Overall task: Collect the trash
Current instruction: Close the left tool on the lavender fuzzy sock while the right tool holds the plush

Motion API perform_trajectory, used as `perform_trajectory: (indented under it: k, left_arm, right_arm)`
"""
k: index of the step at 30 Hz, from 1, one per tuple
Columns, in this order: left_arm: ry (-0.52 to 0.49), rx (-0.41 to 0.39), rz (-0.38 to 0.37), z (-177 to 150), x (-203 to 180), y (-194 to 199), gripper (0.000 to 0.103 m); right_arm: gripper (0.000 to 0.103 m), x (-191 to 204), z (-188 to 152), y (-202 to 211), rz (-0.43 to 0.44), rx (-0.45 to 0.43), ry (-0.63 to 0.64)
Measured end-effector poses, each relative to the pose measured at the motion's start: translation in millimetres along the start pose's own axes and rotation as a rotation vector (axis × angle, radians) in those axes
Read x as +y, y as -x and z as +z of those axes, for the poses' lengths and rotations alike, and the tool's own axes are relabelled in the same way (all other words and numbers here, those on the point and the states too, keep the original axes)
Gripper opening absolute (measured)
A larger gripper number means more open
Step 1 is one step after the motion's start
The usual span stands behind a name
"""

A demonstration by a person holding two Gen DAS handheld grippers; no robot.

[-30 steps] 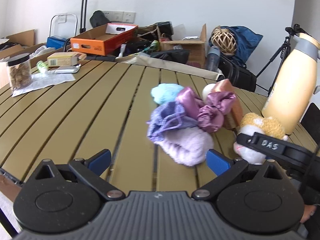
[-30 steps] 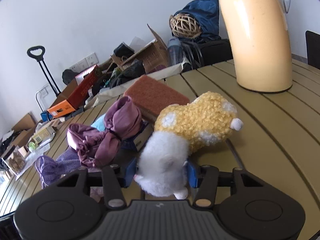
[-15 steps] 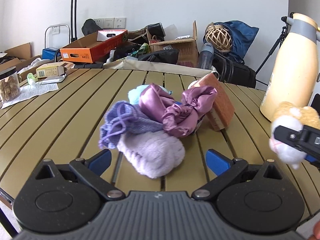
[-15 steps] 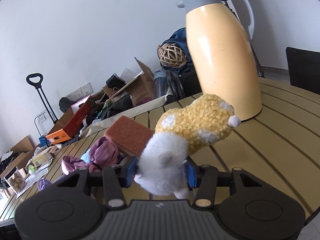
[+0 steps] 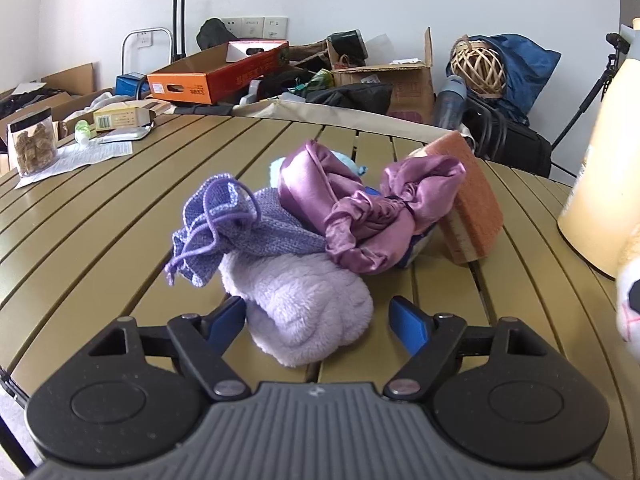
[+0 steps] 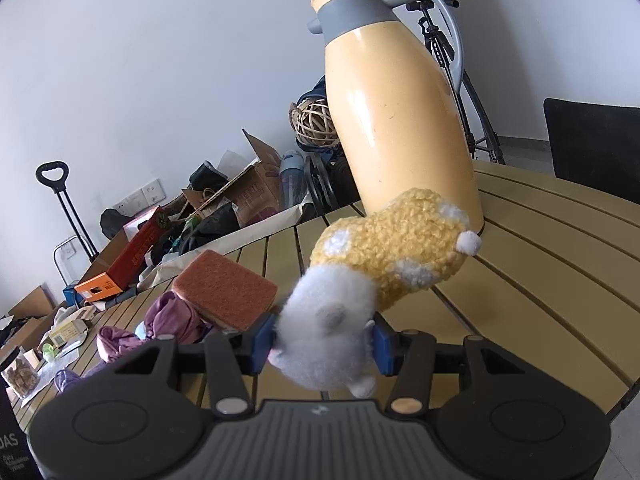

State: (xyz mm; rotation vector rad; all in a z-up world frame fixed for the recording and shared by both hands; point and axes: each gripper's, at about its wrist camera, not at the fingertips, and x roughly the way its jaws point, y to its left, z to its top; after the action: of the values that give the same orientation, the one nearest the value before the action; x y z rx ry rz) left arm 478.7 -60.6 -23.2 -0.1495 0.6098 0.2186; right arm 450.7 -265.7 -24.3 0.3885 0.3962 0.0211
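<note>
Meanwhile: Plush Toy Pinched, Fleece Bundle Straddled

The right gripper (image 6: 323, 346) was seen pinched on a yellow-and-white plush toy (image 6: 384, 264), held above the slatted table (image 6: 540, 264) near a yellow thermos (image 6: 396, 120). The left gripper (image 5: 316, 316) was closing around a lilac fleece bundle (image 5: 308, 304); its left pad was touching, its right pad apart. A purple knit pouch (image 5: 224, 224), satin cloth (image 5: 372, 212) and sponge (image 5: 472, 204) were heaped beyond.

Each fisheye sits low behind its own tool, looking forward and slightly down across the olive slatted counter (image 5: 100, 216). Both share the orange rectangular sponge (image 5: 474, 204) (image 6: 226, 294), the heap of purple cloths and the far wall clutter.
</note>
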Motion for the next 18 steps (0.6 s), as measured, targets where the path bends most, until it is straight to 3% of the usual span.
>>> perform_trajectory:
  k: [4,12,18]
  left_arm:
    - [-0.008,0.009,0.021,1.5,4.4,-5.4,0.067]
    - [-0.027,-0.008,-0.017,3.6,17.4,0.0,0.046]
    - [-0.049,-0.062,-0.06,6.7,25.3,12.8,0.042]
  right_arm:
    - [0.049,2.5,-0.7,3.0,0.006,-0.012,0.011]
    - [0.049,3.8,-2.6,3.7,0.015,-0.011,0.009]
    - [0.049,6.8,-3.4,4.7,0.034,-0.008,0.011]
